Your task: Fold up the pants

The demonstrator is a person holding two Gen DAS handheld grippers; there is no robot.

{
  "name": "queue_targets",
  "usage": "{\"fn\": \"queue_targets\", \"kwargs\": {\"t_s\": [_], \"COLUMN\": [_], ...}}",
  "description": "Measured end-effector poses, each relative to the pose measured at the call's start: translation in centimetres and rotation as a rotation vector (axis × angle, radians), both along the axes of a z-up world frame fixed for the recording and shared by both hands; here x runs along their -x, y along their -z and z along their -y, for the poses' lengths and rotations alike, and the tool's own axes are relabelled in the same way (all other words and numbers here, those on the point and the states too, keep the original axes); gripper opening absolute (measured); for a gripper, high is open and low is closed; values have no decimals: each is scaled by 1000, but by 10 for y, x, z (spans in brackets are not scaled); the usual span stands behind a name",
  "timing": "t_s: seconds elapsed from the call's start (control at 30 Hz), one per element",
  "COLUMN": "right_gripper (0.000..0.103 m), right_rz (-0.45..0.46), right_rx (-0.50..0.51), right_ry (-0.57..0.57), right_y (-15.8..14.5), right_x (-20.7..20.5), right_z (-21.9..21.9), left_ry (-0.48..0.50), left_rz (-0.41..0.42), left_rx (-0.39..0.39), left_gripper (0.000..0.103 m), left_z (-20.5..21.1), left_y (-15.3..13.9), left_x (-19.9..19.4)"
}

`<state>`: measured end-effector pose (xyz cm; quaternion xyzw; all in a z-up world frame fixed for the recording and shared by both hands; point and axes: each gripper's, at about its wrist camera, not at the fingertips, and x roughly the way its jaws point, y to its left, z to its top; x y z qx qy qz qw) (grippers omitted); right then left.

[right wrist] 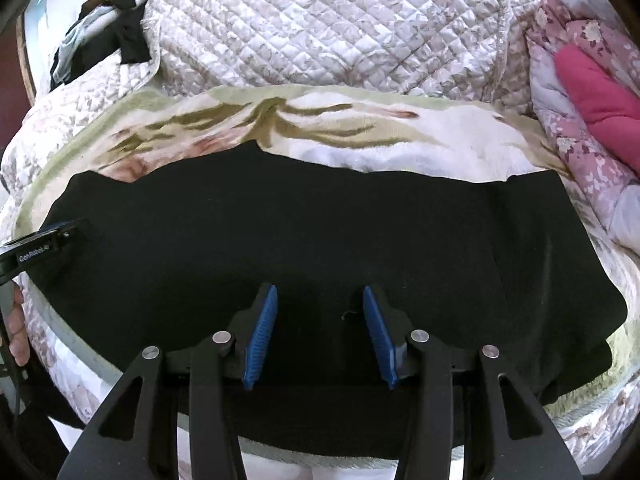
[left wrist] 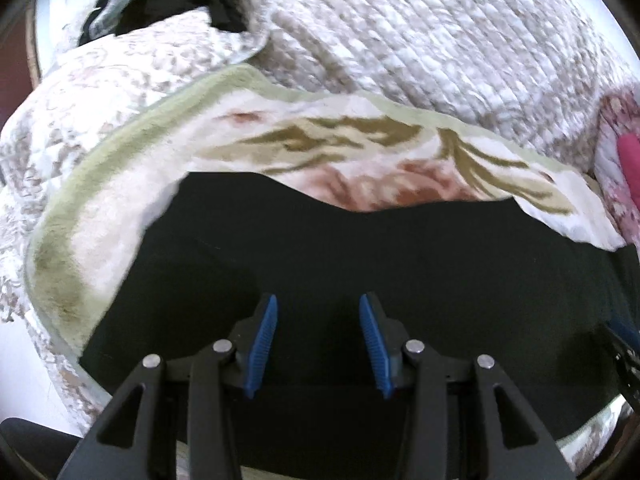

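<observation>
Black pants [right wrist: 320,224] lie flat in a wide folded band on a floral blanket [right wrist: 400,152] on the bed. My right gripper [right wrist: 319,290] hangs over the near middle of the pants, its blue pads [right wrist: 262,332] apart with only the flat cloth below them. In the left wrist view the pants [left wrist: 360,248] fill the lower half. My left gripper [left wrist: 318,300] stands open above them, with nothing pinched between its pads. The left gripper's body [right wrist: 40,244] and a hand [right wrist: 16,320] show at the pants' left end. The right gripper's edge [left wrist: 622,352] shows at far right.
A quilted beige bedspread [right wrist: 320,28] rises behind the blanket. A pink floral quilt with a pink cushion [right wrist: 600,96] lies at the right. A pile of dark and light clothes [right wrist: 104,40] sits at the back left. The bed's near edge is just below the pants.
</observation>
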<state>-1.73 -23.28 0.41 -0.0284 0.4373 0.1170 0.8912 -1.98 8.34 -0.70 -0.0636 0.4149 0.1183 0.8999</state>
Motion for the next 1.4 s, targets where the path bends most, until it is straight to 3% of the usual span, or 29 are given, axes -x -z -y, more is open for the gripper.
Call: {"fn": "queue_targets", "kwargs": {"t_s": [0.23, 0.57, 1.2, 1.4], "right_gripper": [45, 45, 45, 46], "right_rz": [28, 29, 78, 10], "right_rx": [10, -19, 11, 34], "right_ry": [-11, 53, -51, -66], "right_y": [-2, -7, -13, 3], "right_x": [0, -6, 13, 7], "right_z": [-3, 12, -8, -15], "left_ry": [-5, -97, 142, 154], "left_rz": [31, 42, -3, -33], "left_rx": [34, 60, 7, -3], "left_gripper": [46, 46, 47, 50], "left_z": [-14, -46, 37, 42], "left_y": [-4, -9, -5, 4], "left_x": [1, -30, 9, 7]}}
